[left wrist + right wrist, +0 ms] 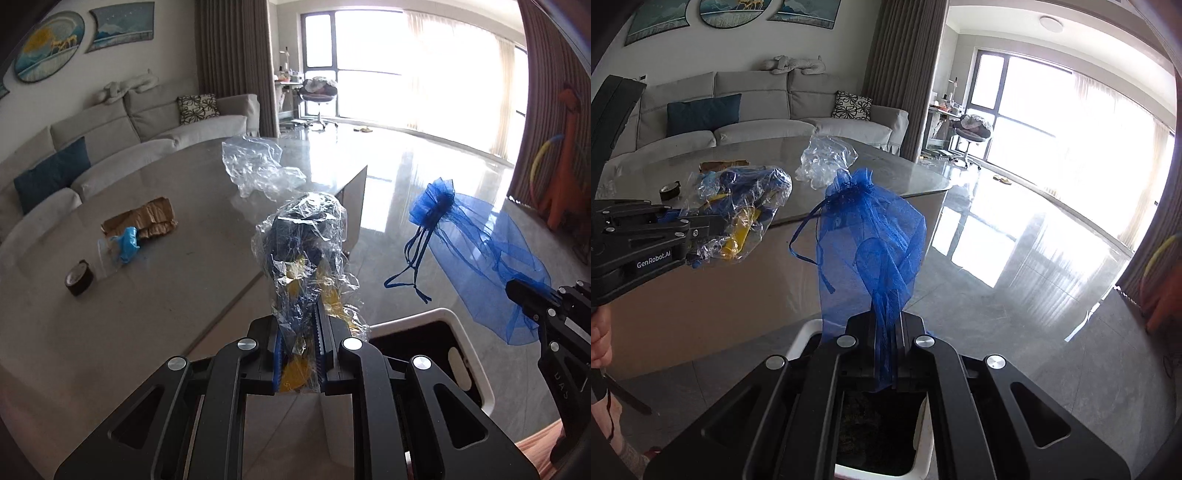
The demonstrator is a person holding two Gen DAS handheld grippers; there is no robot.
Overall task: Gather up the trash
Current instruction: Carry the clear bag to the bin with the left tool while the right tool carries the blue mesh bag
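The left gripper (301, 328) is clenched on a crumpled clear plastic wrapper (304, 251) holding what may be yellow and blue scraps, sticking out ahead of its jaws. The right gripper (888, 325) pinches a blue mesh bag (871, 229), its body standing up beyond the jaws, above the white bin (805, 338)

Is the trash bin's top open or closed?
Open. The white bin has no lid over it, and its dark inside shows right below the right gripper, which holds the blue mesh bag.
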